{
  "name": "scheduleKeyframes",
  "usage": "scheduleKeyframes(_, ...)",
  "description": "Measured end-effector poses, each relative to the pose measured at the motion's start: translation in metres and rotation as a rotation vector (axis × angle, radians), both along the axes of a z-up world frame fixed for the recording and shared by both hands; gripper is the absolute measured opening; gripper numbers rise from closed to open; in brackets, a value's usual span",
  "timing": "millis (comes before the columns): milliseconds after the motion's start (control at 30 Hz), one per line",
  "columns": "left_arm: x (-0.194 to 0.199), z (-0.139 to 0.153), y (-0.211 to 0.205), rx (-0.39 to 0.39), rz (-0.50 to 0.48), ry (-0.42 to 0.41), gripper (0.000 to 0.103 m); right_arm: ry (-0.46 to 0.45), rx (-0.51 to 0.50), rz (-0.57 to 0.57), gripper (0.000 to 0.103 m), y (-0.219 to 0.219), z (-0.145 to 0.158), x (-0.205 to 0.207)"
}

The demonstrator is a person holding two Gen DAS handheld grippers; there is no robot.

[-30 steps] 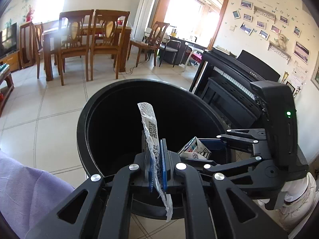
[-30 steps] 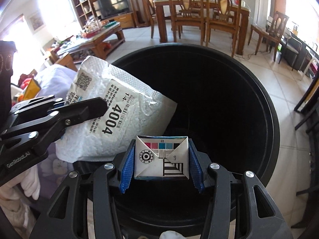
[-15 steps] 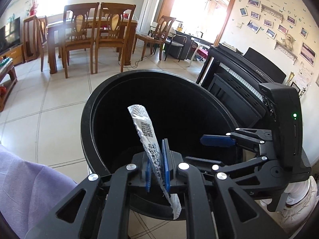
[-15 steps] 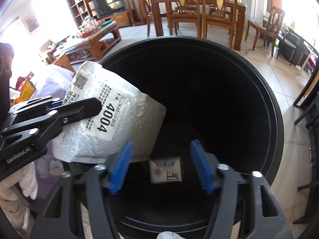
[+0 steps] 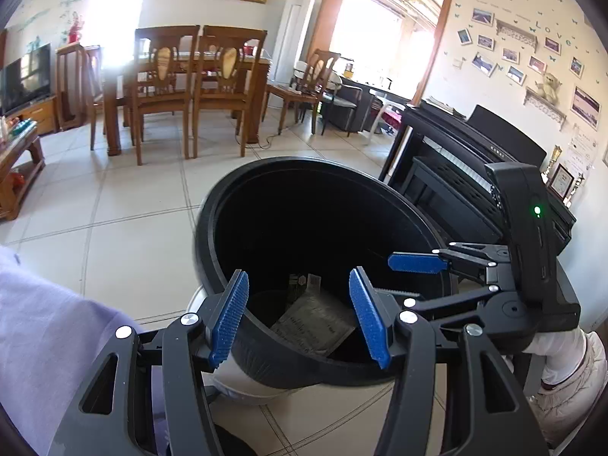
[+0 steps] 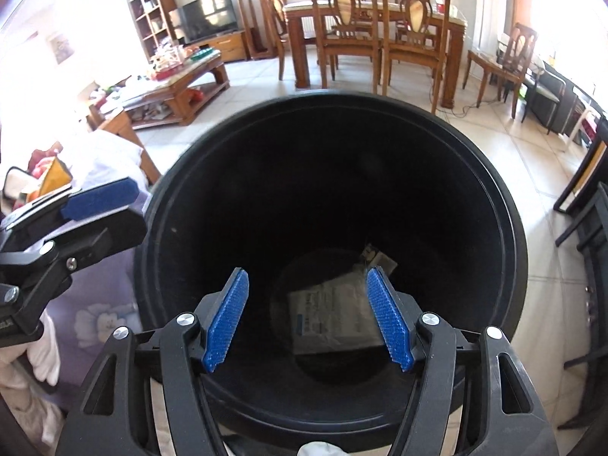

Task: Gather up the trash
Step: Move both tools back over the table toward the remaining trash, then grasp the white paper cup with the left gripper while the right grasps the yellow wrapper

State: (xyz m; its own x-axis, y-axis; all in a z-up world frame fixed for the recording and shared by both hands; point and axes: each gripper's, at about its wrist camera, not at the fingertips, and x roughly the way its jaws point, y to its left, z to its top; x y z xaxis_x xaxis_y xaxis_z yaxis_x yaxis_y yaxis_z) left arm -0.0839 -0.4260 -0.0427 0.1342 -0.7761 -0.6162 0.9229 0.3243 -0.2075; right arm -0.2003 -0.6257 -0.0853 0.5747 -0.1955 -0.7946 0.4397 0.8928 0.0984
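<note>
I held two claws over a black trash bin [image 6: 490, 197] that stood on a pale tiled floor. A second before, my left gripper [image 5: 300, 317] had pinched a white padded mailer bag above the bin's mouth; at this moment its blue jaws were spreading apart with nothing between them, and the mailer bag [image 5: 313, 317] lay at the bottom of the bin. My right gripper [image 6: 307, 317] was released too, its jaws wide and empty, because the small printed carton it had carried a second earlier had already dropped out of them half a second before. In my judgement both pieces of trash were now collected, and each claw was free to go and fetch more. From the right wrist camera the mailer bag [image 6: 334, 319] showed as a crumpled grey rectangle on the bin floor, with a darker scrap [image 6: 374, 260] poking out behind it; I took that for the carton, but the bin's inside was so dark that I could not be sure. My own jaws cut off the bag's edges in both views. The bin's base was hidden behind my left claw, where something white [image 5: 243, 383] sat close against it that I could not identify. A lilac cloth [image 5: 45, 326] filled the lower left, its shape cut off by the frame.
</note>
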Motion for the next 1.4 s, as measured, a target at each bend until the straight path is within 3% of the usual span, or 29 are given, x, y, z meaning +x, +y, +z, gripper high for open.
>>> scheduleKeyframes(100, 0.005, 0.003, 0.016, 0.0, 0.032, -0.005, 0.056, -0.037, -0.008, 0.022, 0.065, 0.013, 0.007, 0.004)
scheduleKeyframes(200, 0.013, 0.008, 0.041, -0.012, 0.084, -0.008, 0.062, -0.075, -0.033, 0.051, 0.076, 0.028, 0.016, 0.012)
scheduleKeyframes(633, 0.052, 0.025, 0.155, -0.051, 0.337, -0.04, 0.063, -0.167, -0.051, 0.224, 0.076, 0.112, 0.049, 0.084)
scheduleKeyframes(767, 0.062, 0.028, 0.183, -0.053, 0.414, -0.059, 0.064, -0.183, -0.046, 0.283, 0.08, 0.145, 0.053, 0.107)
scheduleKeyframes(1133, 0.11, 0.008, 0.247, 0.047, 0.575, -0.019, 0.064, -0.21, -0.012, 0.446, 0.083, 0.221, 0.053, 0.173)
scheduleKeyframes(1400, 0.133, -0.014, 0.273, 0.093, 0.584, 0.072, 0.063, -0.212, 0.095, 0.581, 0.083, 0.242, 0.051, 0.237)
